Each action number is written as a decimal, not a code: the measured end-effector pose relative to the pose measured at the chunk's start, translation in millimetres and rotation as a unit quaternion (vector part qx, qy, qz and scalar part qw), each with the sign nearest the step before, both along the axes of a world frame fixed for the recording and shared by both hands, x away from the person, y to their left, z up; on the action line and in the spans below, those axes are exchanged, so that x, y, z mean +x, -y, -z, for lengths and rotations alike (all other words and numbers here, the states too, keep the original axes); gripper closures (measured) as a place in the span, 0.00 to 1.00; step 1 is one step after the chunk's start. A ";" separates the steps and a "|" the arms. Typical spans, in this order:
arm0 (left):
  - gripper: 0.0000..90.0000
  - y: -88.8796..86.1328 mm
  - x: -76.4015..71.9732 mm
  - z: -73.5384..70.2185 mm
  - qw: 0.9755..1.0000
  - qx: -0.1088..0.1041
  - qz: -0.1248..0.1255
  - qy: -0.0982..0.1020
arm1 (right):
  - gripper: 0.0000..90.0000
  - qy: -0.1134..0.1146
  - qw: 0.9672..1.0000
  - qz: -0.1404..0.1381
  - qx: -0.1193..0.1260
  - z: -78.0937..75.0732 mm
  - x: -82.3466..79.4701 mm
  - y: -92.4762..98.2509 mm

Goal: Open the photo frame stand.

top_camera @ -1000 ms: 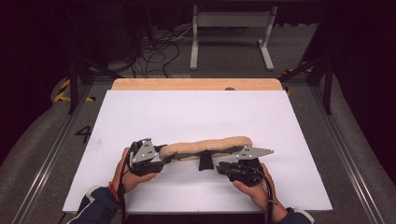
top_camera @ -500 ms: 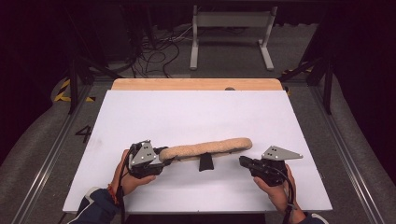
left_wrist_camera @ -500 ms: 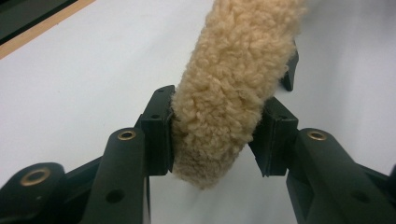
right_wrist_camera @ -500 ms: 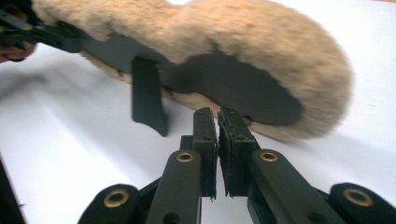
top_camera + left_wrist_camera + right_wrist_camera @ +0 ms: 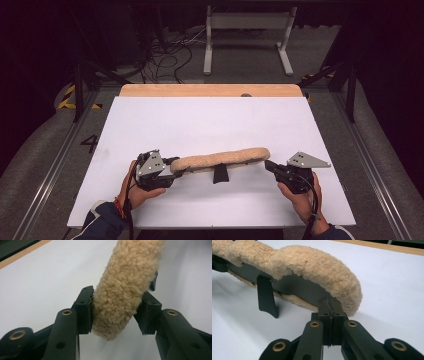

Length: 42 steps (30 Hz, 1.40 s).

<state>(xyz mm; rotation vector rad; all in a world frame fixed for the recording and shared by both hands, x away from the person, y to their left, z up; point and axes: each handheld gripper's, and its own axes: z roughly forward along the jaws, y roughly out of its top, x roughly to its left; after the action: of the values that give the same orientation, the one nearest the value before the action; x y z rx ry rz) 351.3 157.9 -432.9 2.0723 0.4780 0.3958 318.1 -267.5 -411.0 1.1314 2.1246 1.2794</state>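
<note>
Right hand-held gripper (image 5: 269,165) backing off fleece pad (image 5: 220,160), jaws closing empty; left hand-held gripper (image 5: 176,167) gripping pad end

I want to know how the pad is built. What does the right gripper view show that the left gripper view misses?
The right gripper view alone shows the pad's dark underside, a black strap hanging from it, and the right claw shut with nothing between its jaws, just short of the pad's end. The left gripper view alone shows the left claw clamped on the pad's other end. Both show the tan fleece pad and the white table.
</note>
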 end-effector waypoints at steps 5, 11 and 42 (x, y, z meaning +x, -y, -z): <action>0.57 -1.1 0.0 -0.4 1.000 0.000 0.002 0.001 | 1.00 -0.001 1.000 0.000 0.003 0.6 1.2 0.9; 0.56 -1.8 -1.6 -1.2 1.000 0.004 0.005 0.002 | 1.00 0.002 1.000 0.002 0.002 0.0 0.3 1.4; 0.68 -15.5 -11.4 -3.5 1.000 0.001 0.002 0.007 | 1.00 0.013 1.000 0.021 0.012 -3.7 10.3 2.7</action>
<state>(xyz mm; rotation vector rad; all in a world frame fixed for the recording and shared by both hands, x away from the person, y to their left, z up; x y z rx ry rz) 339.8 173.4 -429.4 2.0706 0.4660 0.4076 328.5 -270.2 -407.2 1.1569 2.0618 1.2977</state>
